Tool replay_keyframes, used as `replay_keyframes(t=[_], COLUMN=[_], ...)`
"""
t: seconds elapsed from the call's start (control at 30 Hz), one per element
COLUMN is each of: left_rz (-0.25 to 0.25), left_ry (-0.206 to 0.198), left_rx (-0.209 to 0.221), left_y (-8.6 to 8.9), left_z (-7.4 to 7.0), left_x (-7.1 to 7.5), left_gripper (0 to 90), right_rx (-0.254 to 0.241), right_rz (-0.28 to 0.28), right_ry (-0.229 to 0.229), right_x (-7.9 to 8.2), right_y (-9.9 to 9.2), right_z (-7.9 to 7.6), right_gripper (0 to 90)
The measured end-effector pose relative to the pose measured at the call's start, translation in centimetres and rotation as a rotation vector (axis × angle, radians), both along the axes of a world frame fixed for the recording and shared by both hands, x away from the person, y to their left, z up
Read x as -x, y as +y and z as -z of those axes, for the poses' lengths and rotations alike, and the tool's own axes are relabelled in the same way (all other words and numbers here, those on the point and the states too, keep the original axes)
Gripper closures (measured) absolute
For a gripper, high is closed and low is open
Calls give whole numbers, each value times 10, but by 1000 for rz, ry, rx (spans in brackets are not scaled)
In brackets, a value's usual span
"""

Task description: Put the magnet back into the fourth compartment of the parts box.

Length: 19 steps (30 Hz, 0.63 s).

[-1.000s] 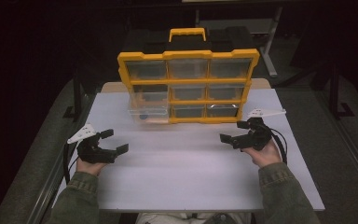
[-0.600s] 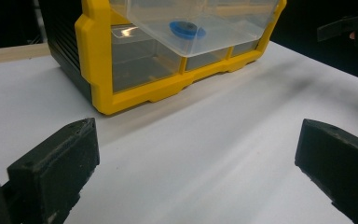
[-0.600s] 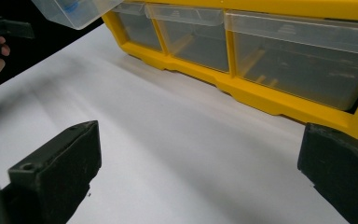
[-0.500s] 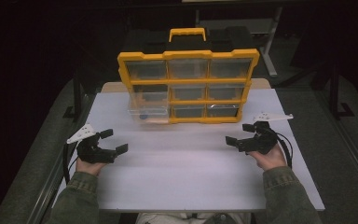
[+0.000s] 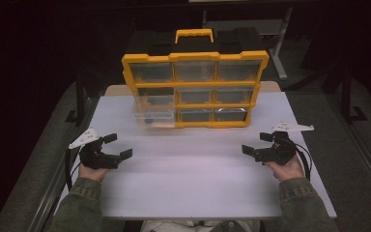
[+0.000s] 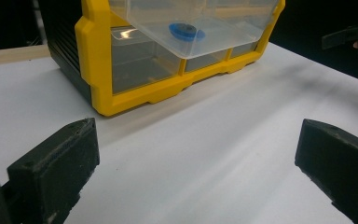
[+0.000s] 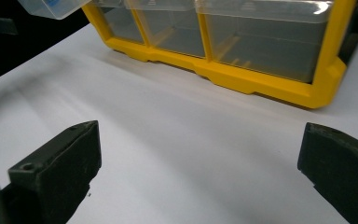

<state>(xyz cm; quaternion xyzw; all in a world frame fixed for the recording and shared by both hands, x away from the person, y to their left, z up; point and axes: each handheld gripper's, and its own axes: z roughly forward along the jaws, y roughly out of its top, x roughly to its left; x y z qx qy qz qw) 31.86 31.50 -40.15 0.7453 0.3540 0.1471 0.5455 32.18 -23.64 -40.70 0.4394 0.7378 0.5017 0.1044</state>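
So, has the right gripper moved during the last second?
Yes. The right gripper has come back toward the person and slightly outward, away from the yellow organizer, which stays in place.

From my left gripper view the organizer (image 6: pixel 135 70) runs off the top edge, and so does its pulled-out drawer (image 6: pixel 200 28). A blue thing (image 6: pixel 186 31) lies inside; I can't tell what it is. My right gripper view cuts the organizer's top and right end. From above, the drawers' contents by the table's far edge are too dim to read.
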Motion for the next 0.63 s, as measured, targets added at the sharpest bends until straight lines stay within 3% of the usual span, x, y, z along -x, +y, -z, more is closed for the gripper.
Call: replay_keyframes(t=[0.3,0.53,0.63], left_rz=[3,5,5], left_ry=[1,1,1], left_rx=[-1,-1,-1], left_y=[0,0,0], left_z=[0,0,0], left_x=[0,0,0], left_gripper=[0,0,0], right_rx=[-33,-35,-25], right_rz=[5,20,22], right_ry=[-53,-149,-148], right_x=[11,22,23], right_y=[-13,-18,-18], right_z=[6,10,14], right_gripper=[0,0,0])
